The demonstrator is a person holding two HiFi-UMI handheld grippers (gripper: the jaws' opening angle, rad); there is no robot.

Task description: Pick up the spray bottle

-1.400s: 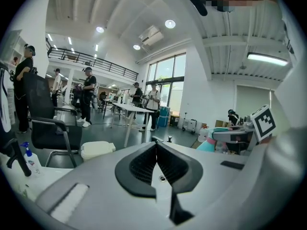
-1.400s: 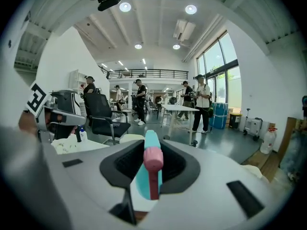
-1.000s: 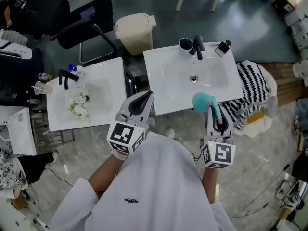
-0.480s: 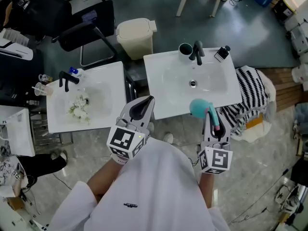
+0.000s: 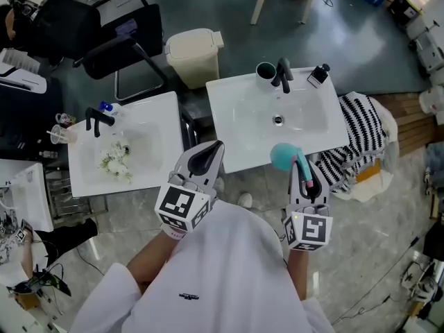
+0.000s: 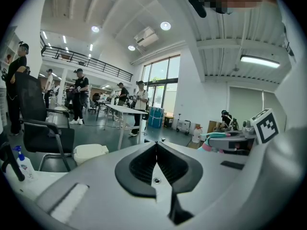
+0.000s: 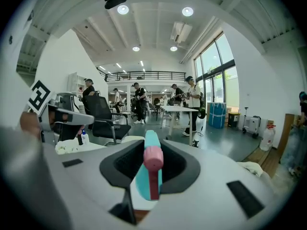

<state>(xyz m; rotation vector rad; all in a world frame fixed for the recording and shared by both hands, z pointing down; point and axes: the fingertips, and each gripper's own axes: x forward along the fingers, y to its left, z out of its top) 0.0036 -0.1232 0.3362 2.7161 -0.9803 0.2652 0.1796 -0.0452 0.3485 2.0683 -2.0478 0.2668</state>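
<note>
Spray bottle, teal with a pink part, sat clamped between the jaws of the right gripper just right of centre in the head view. Its rounded teal end hung over the near edge of the white sink. In the right gripper view the bottle filled the gap, both pads pressed against it. It looked already lifted, so the pick seemed all but done. The job now was probably to hold the squeeze even and carry the bottle level, since more pressure could tip it or work the pink part.

The left gripper was at lower centre with its jaws closed together on nothing, tips meeting in its own view.

Along the sink's far rim stood a black faucet, a dark cup and a small black dispenser, all well apart from the bottle. A striped cloth lay at the sink's right edge, near the right gripper. A second sink sat to the left, with a beige bin and a black chair above it. Nothing appeared to block the lift.
</note>
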